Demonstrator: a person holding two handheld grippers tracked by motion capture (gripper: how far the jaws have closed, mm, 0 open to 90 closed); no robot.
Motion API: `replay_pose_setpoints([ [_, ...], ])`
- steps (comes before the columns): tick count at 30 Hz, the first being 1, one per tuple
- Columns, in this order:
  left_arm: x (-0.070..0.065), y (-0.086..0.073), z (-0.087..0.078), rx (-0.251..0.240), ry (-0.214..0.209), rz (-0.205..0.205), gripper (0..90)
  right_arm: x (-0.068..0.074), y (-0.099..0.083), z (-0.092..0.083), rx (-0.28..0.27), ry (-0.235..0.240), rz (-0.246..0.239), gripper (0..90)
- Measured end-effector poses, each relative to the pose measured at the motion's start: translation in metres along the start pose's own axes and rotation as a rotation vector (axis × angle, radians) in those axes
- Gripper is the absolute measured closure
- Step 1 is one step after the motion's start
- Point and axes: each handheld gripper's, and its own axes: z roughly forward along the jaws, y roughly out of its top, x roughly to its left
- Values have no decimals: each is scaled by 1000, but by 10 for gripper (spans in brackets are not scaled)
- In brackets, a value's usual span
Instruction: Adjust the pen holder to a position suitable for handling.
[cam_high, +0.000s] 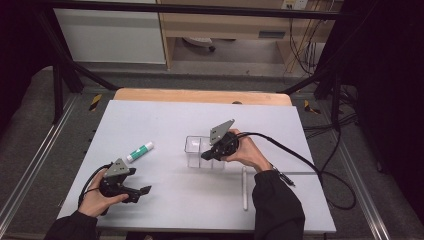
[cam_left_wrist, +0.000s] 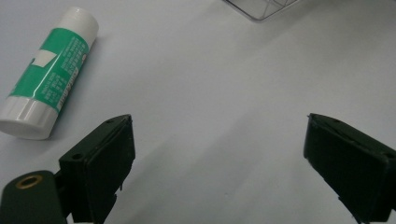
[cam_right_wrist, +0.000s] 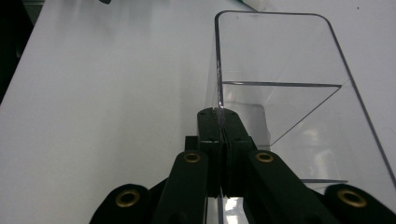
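At the lower left of the high view, the left claw (cam_high: 144, 190) rests on the surface (cam_high: 165, 120) with jaws apart, near the glue stick (cam_high: 139, 152). In the middle, the right claw (cam_high: 206, 155) is clamped on the clear box (cam_high: 192, 145) wall. Keep that pinch firm and move the box slowly so it stays flat.

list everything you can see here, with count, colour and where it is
clear plastic organiser: 1, transparent, divided into compartments, centre of table, one wall pinched by the right hand-held gripper
glue stick: 1, green label with white cap, lying left of the organiser
white pen-like stick: 1, white, lying near the table's front edge, right of centre
table: 1, pale grey top
left hand-held gripper: 1, black, jaws open, front left of table, nothing between them
right hand-held gripper: 1, black, shut on the organiser's wall
hands: 2, one on each gripper, dark sleeves
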Motion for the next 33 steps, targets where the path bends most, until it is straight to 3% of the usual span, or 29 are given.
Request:
replay_pose_setpoints([
  [12, 0, 0, 0, 2, 1, 0, 87, -2, -1, 3, -14, 20, -1, 882],
  [16, 0, 0, 1, 1, 1, -1, 87, -2, -1, 2, -3, 0, -11, 807],
  [20, -1, 0, 1, 2, 0, 0, 87, 1, 0, -7, -3, -77, 10, 653],
  [21, -1, 0, 1, 1, 0, 0, 87, 1, 0, -7, -3, -77, 10, 653],
  [22, -1, 0, 0, 1, 0, 0, 87, 5, 3, -13, 0, -109, 51, 577],
  [23, -1, 0, 0, 1, 0, 0, 87, 5, 3, -13, 0, -109, 51, 577],
  [24, -1, 0, 0, 1, -1, -1, 87, 9, 5, -20, -6, -146, 110, 514],
  [26, -1, 0, 1, 2, 0, -1, 87, 13, 6, -26, -35, -187, 159, 450],
  [27, -1, 0, 1, 3, -1, -1, 87, 13, 6, -26, -35, -187, 159, 450],
  [28, 0, 0, 1, 4, 0, -2, 87, 18, 6, -32, -66, -226, 185, 435],
  [30, -1, -1, 1, 4, 0, -2, 87, 24, 3, -38, -105, -251, 225, 442],
  [33, -1, 0, 1, 5, -1, -2, 87, 32, -2, -42, -167, -252, 268, 483],
])
